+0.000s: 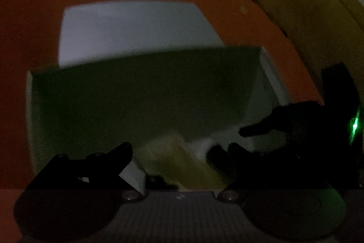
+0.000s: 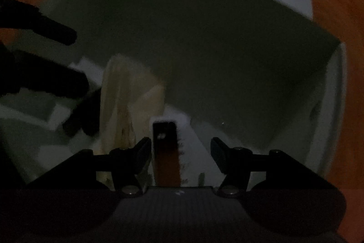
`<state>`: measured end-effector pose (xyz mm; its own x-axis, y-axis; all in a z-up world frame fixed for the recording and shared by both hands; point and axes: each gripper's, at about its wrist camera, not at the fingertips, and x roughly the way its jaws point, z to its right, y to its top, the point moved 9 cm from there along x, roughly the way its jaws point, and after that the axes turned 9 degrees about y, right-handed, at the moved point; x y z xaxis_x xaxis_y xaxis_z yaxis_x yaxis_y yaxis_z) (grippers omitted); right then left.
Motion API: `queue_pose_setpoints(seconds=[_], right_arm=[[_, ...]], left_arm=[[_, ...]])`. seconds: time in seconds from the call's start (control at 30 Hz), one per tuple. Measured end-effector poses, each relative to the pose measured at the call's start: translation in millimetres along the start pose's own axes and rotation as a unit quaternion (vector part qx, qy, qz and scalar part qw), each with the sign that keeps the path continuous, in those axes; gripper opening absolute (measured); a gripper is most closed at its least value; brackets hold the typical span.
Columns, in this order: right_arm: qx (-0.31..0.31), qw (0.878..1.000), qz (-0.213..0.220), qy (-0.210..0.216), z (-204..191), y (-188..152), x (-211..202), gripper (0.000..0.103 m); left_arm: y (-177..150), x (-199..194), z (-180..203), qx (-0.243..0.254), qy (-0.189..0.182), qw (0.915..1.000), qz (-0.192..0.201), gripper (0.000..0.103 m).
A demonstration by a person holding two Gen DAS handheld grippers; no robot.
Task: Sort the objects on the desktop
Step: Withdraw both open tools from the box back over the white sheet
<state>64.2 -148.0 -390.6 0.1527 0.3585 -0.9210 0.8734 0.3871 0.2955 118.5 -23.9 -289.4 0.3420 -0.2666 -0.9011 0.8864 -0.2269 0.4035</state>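
Dimly, left wrist view: left claw [image 1: 179,152] spread over a green-walled white bin [image 1: 141,92] on the orange worktop [image 1: 34,15]; right wrist view: right claw [image 2: 180,147] released around a dark bar (blurred) [image 2: 166,152] inside the bin.

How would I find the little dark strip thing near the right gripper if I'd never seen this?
Start at the orange table, then the pale box sitting on it. Low inside the box, between the open fingers of the right gripper, stands a narrow strip. It is dark on top and brownish lower down, unlike the wider cream piece to its left.
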Motion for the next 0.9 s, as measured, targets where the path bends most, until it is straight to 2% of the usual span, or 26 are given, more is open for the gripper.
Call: queue_pose_setpoints(seconds=[0.27,0.4,0.5,0.57,0.63,0.7,0.9], right_arm=[[0.031,0.997,0.071,0.028,14.4,59.4,-58.6,0.062],[0.036,0.992,0.118,0.040,29.1,95.0,-87.7,0.072],[0.047,0.987,0.143,0.046,50.3,125.0,-104.2,0.084],[0.056,0.985,0.155,0.047,69.6,147.7,-113.1,0.084],[0.058,0.984,0.161,0.047,91.3,165.1,-112.3,0.084],[0.061,0.984,0.164,0.037,113.7,178.1,-106.5,0.084],[0.083,0.985,0.147,0.017,183.8,194.2,-63.7,0.094]], left_arm=[[61.9,-28.9,-23.5,-0.006,0.029,0.9981,0.055,0.091],[92.6,-32.0,-46.0,-0.013,0.054,0.9957,0.075,0.091],[115.6,-24.1,-73.5,-0.027,0.075,0.9937,0.078,0.091],[129.4,-14.5,-93.9,-0.034,0.083,0.9928,0.079,0.091],[140.2,-1.7,-109.3,-0.023,0.080,0.9933,0.081,0.091],[146.2,11.6,-125.4,-0.027,0.092,0.9919,0.083,0.092],[151.8,60.2,-167.2,-0.090,0.085,0.9900,0.068,0.095]])
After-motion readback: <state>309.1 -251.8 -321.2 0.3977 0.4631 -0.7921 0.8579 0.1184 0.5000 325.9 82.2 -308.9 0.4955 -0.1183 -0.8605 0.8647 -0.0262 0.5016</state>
